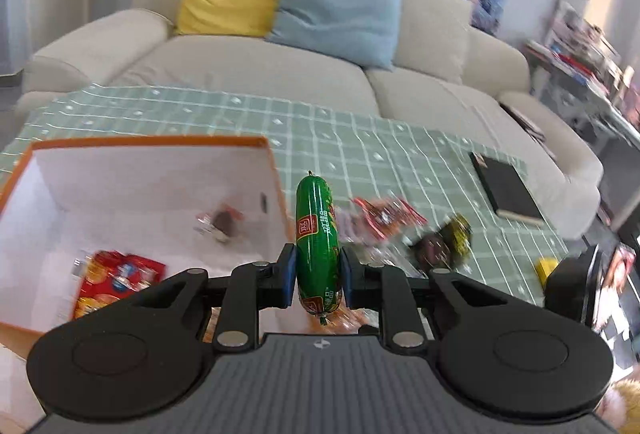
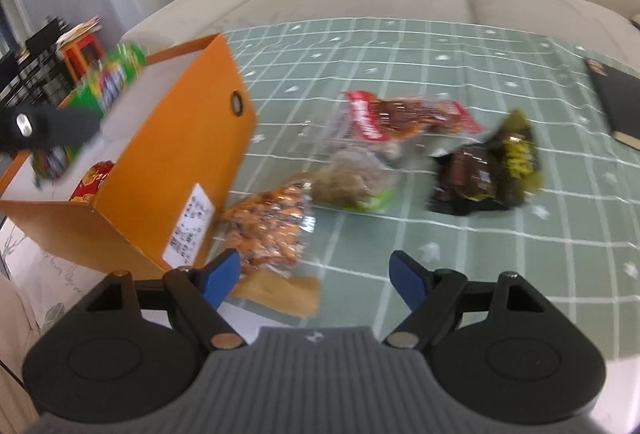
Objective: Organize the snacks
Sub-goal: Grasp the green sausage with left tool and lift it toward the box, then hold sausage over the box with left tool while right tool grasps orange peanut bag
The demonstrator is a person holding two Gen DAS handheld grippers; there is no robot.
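Observation:
My left gripper point(image 1: 317, 276) is shut on a green sausage point(image 1: 316, 238), held upright above the right wall of the orange box point(image 1: 276, 170). The box holds a red snack bag point(image 1: 116, 280) and a small dark packet point(image 1: 224, 220). In the right wrist view the left gripper point(image 2: 44, 124) and the blurred green sausage point(image 2: 116, 74) hang over the orange box point(image 2: 176, 170). My right gripper point(image 2: 314, 276) is open and empty, low over the table, near an orange candy bag point(image 2: 268, 226) and a tan packet point(image 2: 280, 292).
On the green checked tablecloth point(image 2: 480, 66) lie a red snack bag point(image 2: 400, 114), a clear bag with brown snacks point(image 2: 356, 182) and a dark brown and yellow bag point(image 2: 488, 170). A black notebook point(image 2: 616, 102) lies far right. A beige sofa point(image 1: 256, 62) with yellow and blue cushions stands behind.

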